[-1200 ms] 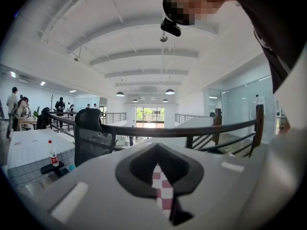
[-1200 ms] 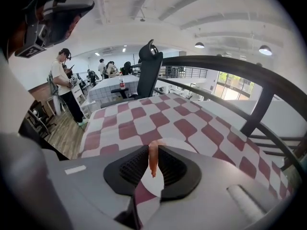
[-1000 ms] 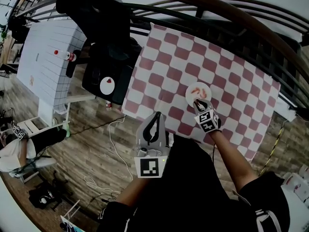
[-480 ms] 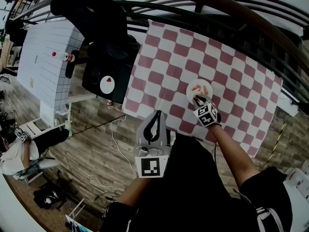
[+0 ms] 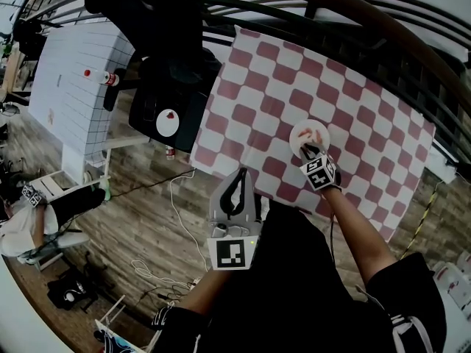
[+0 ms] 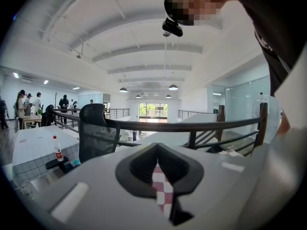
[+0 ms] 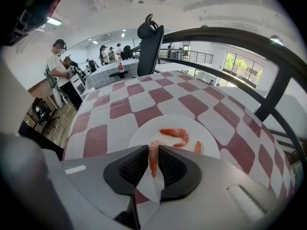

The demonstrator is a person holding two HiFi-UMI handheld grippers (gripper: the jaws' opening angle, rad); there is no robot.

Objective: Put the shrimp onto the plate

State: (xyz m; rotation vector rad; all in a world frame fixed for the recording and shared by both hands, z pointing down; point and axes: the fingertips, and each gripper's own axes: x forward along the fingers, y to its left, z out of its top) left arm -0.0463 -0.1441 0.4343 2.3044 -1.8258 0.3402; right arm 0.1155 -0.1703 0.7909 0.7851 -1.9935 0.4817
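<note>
A white plate [image 7: 209, 137] rests on the red-and-white checked tablecloth [image 5: 265, 87]; the head view shows the same plate [image 5: 310, 131] small. On it lie a curled orange shrimp [image 7: 175, 134] and a second piece of shrimp [image 7: 197, 147]. My right gripper [image 7: 152, 152] hangs over the plate's near edge, shut on another shrimp [image 7: 152, 158] that stands upright between the pads. In the head view that right gripper [image 5: 308, 151] points at the plate. My left gripper [image 5: 235, 187] is held back off the table's near edge, jaws shut and empty; in its own view the left gripper [image 6: 157, 166] points up at the railing.
A dark curved railing [image 5: 353, 13] runs behind the table. A black office chair [image 5: 165, 57] and a white tiled table [image 5: 73, 79] with a bottle [image 5: 99, 76] stand to the left. Cables [image 5: 173, 197] lie on the wooden floor. Several people stand far off at the left [image 7: 57, 66].
My right gripper stays at the plate's near edge, nudged slightly toward the plate. The left gripper has held still. The head view has shifted a little.
</note>
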